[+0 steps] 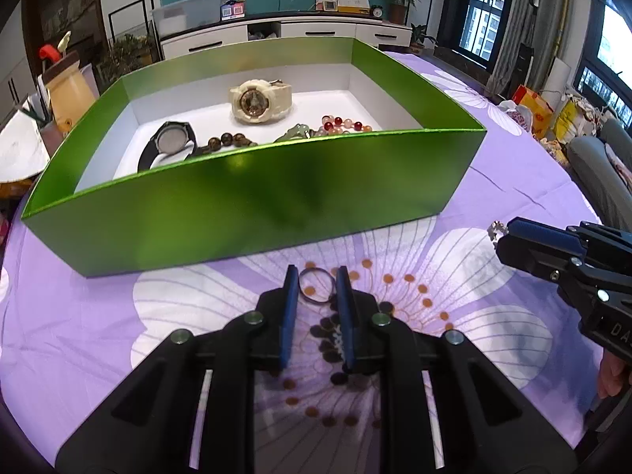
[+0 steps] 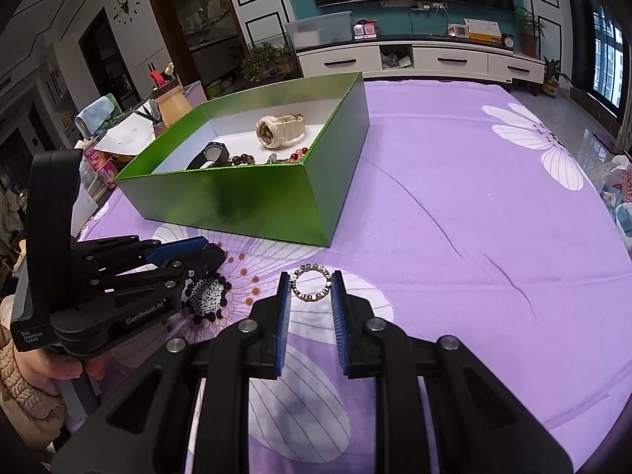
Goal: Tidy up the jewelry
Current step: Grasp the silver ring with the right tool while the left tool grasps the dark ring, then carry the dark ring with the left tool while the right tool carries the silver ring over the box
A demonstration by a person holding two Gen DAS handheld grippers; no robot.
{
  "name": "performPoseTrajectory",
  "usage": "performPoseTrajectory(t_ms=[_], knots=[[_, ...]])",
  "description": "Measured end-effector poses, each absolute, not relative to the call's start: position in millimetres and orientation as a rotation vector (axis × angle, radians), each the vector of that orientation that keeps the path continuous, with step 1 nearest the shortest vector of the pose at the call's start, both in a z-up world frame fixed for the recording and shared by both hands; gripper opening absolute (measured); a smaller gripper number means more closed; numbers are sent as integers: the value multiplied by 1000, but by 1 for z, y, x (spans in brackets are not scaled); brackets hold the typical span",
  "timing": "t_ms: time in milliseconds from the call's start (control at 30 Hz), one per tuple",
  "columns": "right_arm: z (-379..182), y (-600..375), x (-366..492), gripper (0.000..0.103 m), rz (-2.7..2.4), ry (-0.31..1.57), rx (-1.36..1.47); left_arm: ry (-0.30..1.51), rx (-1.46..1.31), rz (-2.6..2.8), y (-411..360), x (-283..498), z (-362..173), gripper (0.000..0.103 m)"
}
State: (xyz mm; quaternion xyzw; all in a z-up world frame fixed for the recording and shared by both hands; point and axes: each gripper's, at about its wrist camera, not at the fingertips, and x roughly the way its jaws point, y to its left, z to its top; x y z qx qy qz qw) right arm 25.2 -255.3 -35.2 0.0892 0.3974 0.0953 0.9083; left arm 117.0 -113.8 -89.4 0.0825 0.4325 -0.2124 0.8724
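Observation:
A green box (image 1: 252, 201) (image 2: 237, 197) stands on the purple flowered cloth. It holds a cream watch (image 1: 258, 99) (image 2: 278, 128), a black watch (image 1: 170, 143) (image 2: 211, 154), brown beads (image 1: 229, 140) and red beads (image 1: 343, 123). My left gripper (image 1: 315, 276) is low over the cloth with a thin plain ring (image 1: 315, 285) between its fingertips, the pads close beside it. My right gripper (image 2: 310, 282) has a silver beaded ring (image 2: 311, 282) between its fingertips; its pads touch or nearly touch the ring. That ring shows at the right gripper's tip in the left wrist view (image 1: 495, 231).
The left gripper (image 2: 189, 251) lies just left of the right one. The cloth (image 2: 474, 217) stretches wide to the right. Clutter stands beyond the table's left edge (image 2: 118, 146) and bags beyond its right edge (image 1: 553, 114).

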Motion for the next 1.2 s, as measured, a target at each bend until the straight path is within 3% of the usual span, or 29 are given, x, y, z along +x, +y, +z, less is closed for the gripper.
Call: performPoseTrajectory(t_ms=[467, 1200], knots=[[-19, -241, 22, 20, 241, 797, 167, 913, 105, -386, -79, 97, -70, 19], [36, -218, 52, 20, 273, 679, 89, 755, 115, -299, -55, 121, 7, 19]])
